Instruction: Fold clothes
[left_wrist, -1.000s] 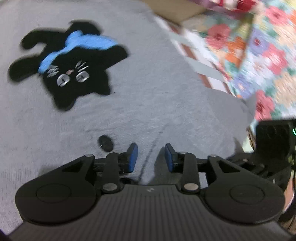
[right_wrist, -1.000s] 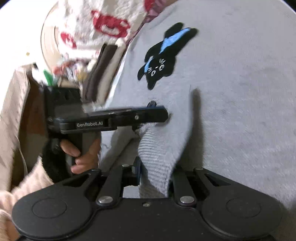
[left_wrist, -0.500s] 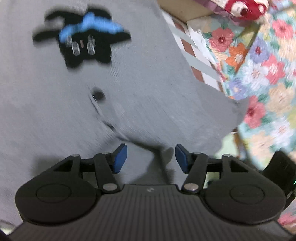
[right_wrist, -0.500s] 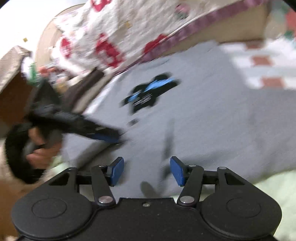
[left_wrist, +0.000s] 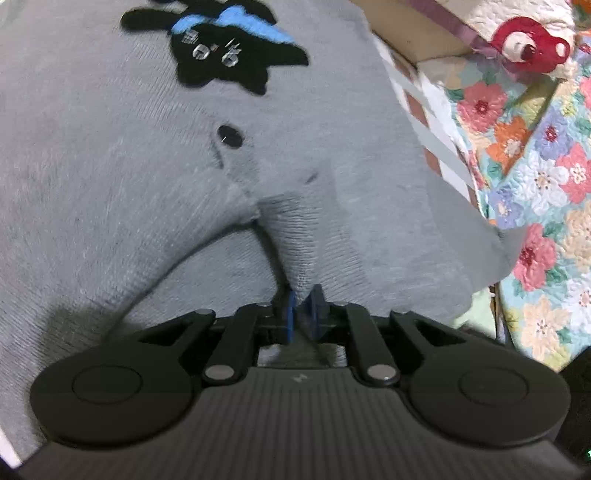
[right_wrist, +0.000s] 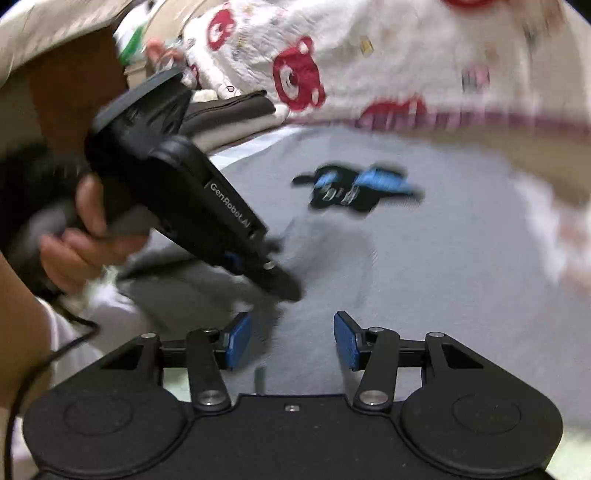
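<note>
A grey knit sweater (left_wrist: 110, 155) with a black cat patch (left_wrist: 221, 55) and blue scarf lies spread on the bed. My left gripper (left_wrist: 302, 314) is shut on a ribbed fold of the sweater (left_wrist: 295, 236) and lifts it into a peak. In the right wrist view the sweater (right_wrist: 443, 266) and cat patch (right_wrist: 354, 188) lie ahead. My right gripper (right_wrist: 291, 339) is open and empty above the cloth. The left gripper also shows in the right wrist view (right_wrist: 284, 284), held by a hand, pinching grey cloth.
A floral quilt (left_wrist: 535, 177) lies to the right of the sweater. A white blanket with red bears (right_wrist: 369, 55) is heaped at the back. Folded dark and beige clothes (right_wrist: 236, 110) are stacked at the back left.
My left gripper went from open to shut on the sweater fold and lifted it. My right gripper let go of the ribbed cloth, opened and drew back.
</note>
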